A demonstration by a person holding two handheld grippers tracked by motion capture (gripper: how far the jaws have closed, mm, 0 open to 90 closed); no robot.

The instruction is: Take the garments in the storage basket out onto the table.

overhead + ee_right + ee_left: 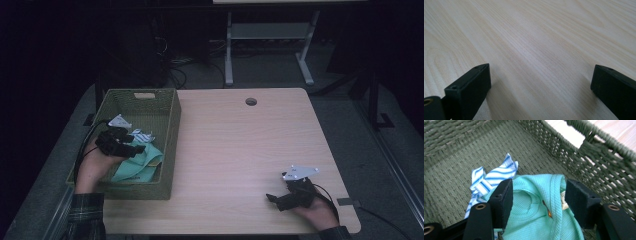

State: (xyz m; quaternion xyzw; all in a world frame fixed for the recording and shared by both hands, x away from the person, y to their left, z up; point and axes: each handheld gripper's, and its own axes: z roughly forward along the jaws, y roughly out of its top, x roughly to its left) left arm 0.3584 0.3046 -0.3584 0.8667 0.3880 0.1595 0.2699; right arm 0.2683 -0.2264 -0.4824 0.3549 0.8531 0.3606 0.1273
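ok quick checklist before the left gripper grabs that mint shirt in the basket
1. Mint green knit shirt lies between the left gripper jaws: ok.
2. Pads pressing on the fabric: not ok, the jaws still stand apart.
3. Blue and white striped cloth clear of the jaws: cannot tell, it lies right by one pad.
4. Green woven basket wall clear of the gripper: ok.
5. Right gripper out of the way, open above the pale wooden table: ok.

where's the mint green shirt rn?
In the woven basket at the table's left, the mint green shirt lies beside a striped cloth, between the left gripper pads.
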